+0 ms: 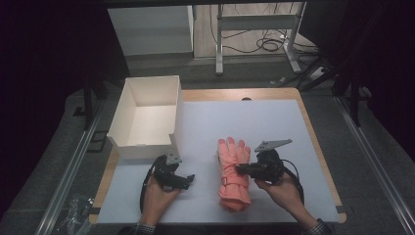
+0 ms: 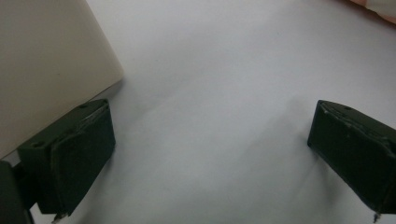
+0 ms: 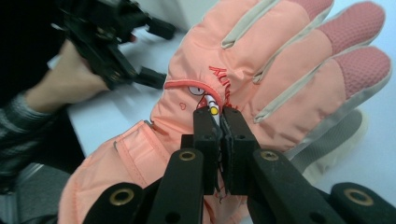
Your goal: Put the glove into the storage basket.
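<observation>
A salmon-pink winter glove (image 1: pixel 231 152) lies flat on the white mat, fingers pointing away from the person. My right gripper (image 1: pixel 241 168) rests over the back of the glove from the right. In the right gripper view its jaws (image 3: pixel 219 122) stand together on the glove (image 3: pixel 285 70), with a small white, yellow-tipped bit at the glove's back pinched between them. My left gripper (image 1: pixel 189 179) sits low on the mat to the left of the glove, in front of the white box. Its jaws (image 2: pixel 210 154) are wide apart with nothing between them.
An open white cardboard box (image 1: pixel 177 110) stands at the back left of the mat; its wall (image 2: pixel 46 60) is right beside my left gripper's left jaw. The white mat (image 1: pixel 279 132) covers a wooden table. Metal rails run along both sides on the floor.
</observation>
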Action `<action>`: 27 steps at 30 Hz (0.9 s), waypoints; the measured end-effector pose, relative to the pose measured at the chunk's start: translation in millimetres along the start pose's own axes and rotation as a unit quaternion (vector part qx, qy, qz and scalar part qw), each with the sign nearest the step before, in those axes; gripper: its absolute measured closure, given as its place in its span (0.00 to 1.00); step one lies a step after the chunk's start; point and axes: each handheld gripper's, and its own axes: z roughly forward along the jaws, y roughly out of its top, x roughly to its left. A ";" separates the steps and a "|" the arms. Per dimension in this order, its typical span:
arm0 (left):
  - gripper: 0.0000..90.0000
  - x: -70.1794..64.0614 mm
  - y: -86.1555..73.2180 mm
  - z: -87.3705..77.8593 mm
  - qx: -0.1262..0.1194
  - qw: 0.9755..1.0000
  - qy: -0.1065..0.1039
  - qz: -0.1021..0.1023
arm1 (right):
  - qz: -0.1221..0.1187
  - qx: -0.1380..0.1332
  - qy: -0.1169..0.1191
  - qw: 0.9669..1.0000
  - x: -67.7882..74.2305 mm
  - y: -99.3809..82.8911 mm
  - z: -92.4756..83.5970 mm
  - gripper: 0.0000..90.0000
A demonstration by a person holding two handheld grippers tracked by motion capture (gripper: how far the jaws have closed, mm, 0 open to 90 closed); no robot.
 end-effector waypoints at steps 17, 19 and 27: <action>0.01 -0.2 0.0 0.3 -0.001 1.000 0.000 -0.001 | -0.048 -0.008 -0.073 0.996 10.1 -21.4 16.7 0.84; 0.01 -0.4 0.0 0.3 -0.002 1.000 0.000 -0.002 | -0.053 -0.019 -0.067 0.996 9.2 -17.7 9.0 0.77; 0.01 -0.2 0.0 0.2 -0.001 1.000 0.000 -0.001 | -0.053 -0.060 -0.074 0.994 -6.5 -14.4 -22.4 0.66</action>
